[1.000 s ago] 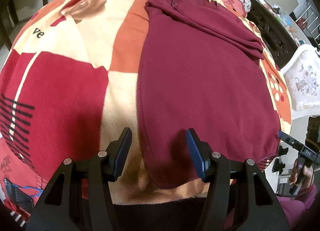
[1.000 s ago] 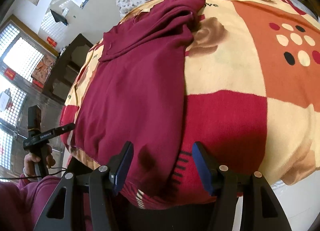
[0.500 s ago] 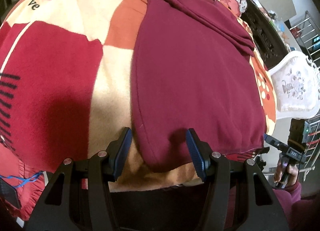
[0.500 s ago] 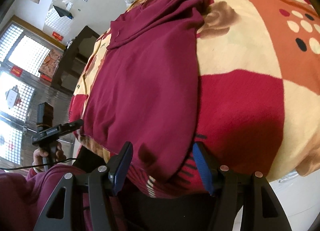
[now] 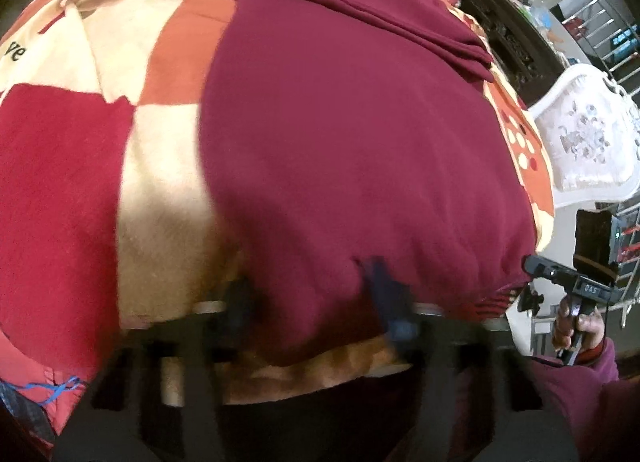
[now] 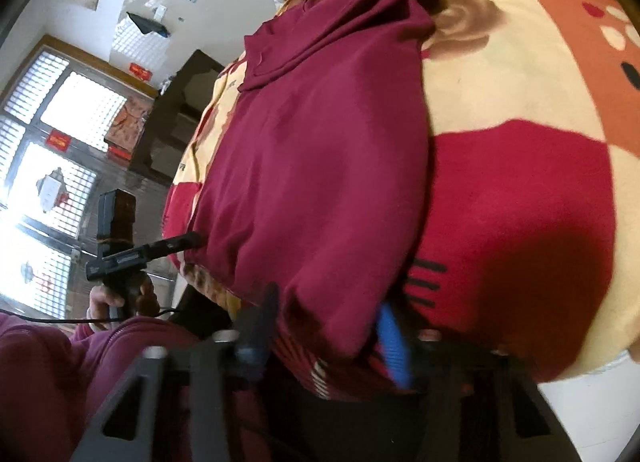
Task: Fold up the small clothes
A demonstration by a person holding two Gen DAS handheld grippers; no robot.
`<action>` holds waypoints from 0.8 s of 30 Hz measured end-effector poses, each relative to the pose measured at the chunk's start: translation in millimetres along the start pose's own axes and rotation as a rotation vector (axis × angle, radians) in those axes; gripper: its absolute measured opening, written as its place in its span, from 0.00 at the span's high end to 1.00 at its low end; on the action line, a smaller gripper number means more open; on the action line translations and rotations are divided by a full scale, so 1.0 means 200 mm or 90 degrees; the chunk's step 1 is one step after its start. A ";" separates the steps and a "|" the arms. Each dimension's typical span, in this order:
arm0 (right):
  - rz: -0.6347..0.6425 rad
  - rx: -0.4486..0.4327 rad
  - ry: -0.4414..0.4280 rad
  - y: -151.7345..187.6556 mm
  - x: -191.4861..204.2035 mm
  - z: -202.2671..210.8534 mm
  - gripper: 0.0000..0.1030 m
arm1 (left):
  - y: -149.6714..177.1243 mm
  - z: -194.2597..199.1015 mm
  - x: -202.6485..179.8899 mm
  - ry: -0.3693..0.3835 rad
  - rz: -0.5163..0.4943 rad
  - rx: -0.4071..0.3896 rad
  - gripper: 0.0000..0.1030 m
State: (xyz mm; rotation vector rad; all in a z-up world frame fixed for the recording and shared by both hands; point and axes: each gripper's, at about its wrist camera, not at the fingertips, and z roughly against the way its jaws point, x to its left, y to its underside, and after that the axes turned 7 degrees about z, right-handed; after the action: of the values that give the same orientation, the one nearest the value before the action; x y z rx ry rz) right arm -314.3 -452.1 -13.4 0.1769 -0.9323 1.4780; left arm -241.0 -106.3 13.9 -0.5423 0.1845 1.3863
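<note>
Garment: maroon top [image 5: 352, 133] flat on patterned blanket [image 5: 60, 161].
Left gripper [image 5: 308, 302]: jaws spread, straddling hem corner.
Right gripper [image 6: 328, 326]: jaws spread, straddling other corner.

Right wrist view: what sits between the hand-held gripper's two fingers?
The near hem corner of the maroon garment hangs between the right hand-held gripper's open fingers, over the blanket edge.

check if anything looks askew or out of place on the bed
Nothing is damaged or spilled. The dark red cotton garment lies mostly flat on the patchwork fleece blanket, but its top end is bunched into uneven folds.
</note>
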 end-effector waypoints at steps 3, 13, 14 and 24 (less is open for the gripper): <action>-0.006 -0.027 -0.062 -0.03 0.01 0.02 0.80 | -0.02 0.02 0.01 0.052 0.020 0.011 0.85; 0.047 -0.167 -0.139 -0.43 0.10 0.19 0.81 | -0.34 0.30 -0.11 0.156 -0.024 -0.096 0.86; 0.052 -0.191 -0.138 -0.50 0.09 0.21 0.81 | -0.40 0.32 -0.12 0.162 -0.022 -0.111 0.87; 0.108 -0.286 -0.056 -1.20 0.00 0.23 0.81 | -1.14 0.27 -0.21 0.195 -0.044 -0.226 0.87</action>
State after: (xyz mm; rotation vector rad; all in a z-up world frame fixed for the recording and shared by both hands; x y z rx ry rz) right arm -119.9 -517.2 118.9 -0.1707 -1.3518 1.3824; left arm -40.2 -137.9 136.7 -1.0493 0.1641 1.2700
